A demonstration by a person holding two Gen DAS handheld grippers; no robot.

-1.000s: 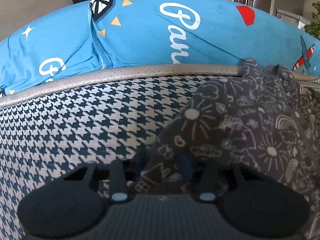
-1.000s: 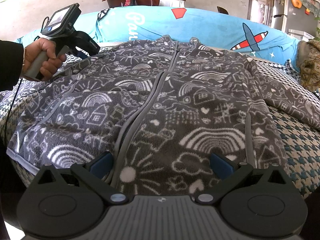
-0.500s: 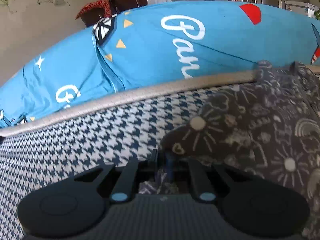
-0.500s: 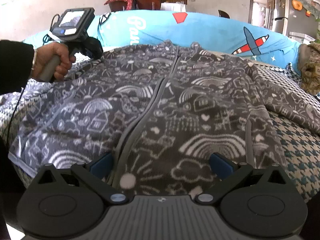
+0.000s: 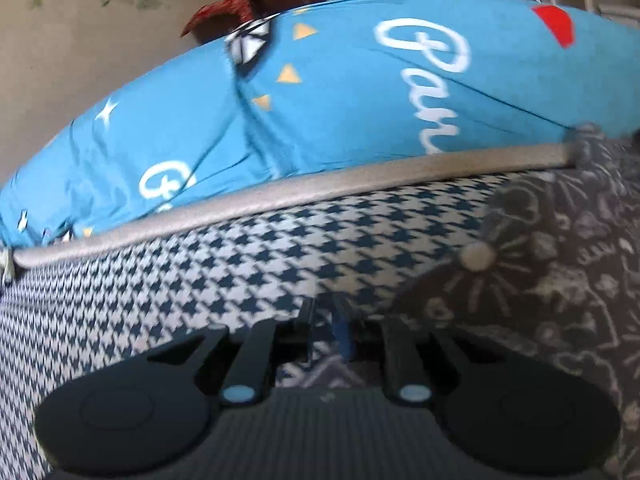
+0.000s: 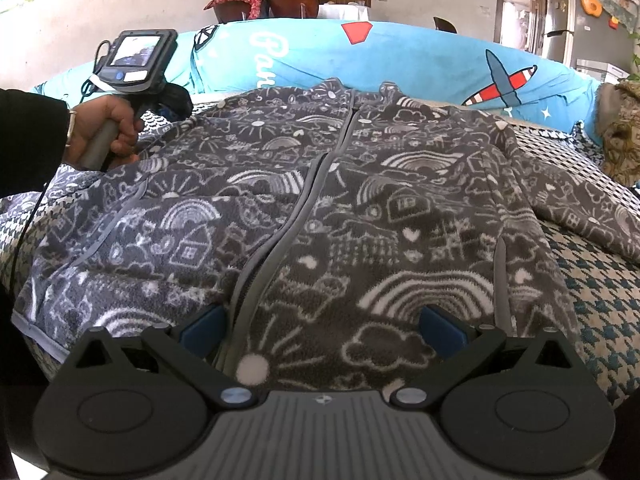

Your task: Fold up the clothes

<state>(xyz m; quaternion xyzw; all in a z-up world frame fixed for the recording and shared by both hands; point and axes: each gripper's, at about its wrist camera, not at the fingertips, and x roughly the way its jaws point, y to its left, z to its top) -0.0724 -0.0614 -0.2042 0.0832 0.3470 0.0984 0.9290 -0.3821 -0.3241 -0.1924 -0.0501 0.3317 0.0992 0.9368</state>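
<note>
A dark grey fleece jacket (image 6: pixel 360 208) with white doodle print and a grey zipper lies front up on the houndstooth cover (image 6: pixel 592 280). My right gripper (image 6: pixel 320 330) hovers open just over the jacket's bottom hem, its blue pads wide apart on either side of the zipper. In the left wrist view, my left gripper (image 5: pixel 334 332) is shut on a fold of the jacket's left sleeve edge, with the jacket (image 5: pixel 540 280) spreading away to the right. In the right wrist view, a hand (image 6: pixel 104 132) holds that gripper at the jacket's far left shoulder.
A blue printed bedding roll (image 5: pixel 360 100) lies along the back behind grey piping (image 5: pixel 320 192). The jacket's right sleeve (image 6: pixel 592 208) trails over the houndstooth cover. A brownish patterned cloth (image 6: pixel 620 136) sits at the far right. A dark cable (image 6: pixel 28 224) hangs below the hand.
My left gripper went from open around the sleeve edge to shut on it, and its view tilted left. The right gripper stayed open over the hem.
</note>
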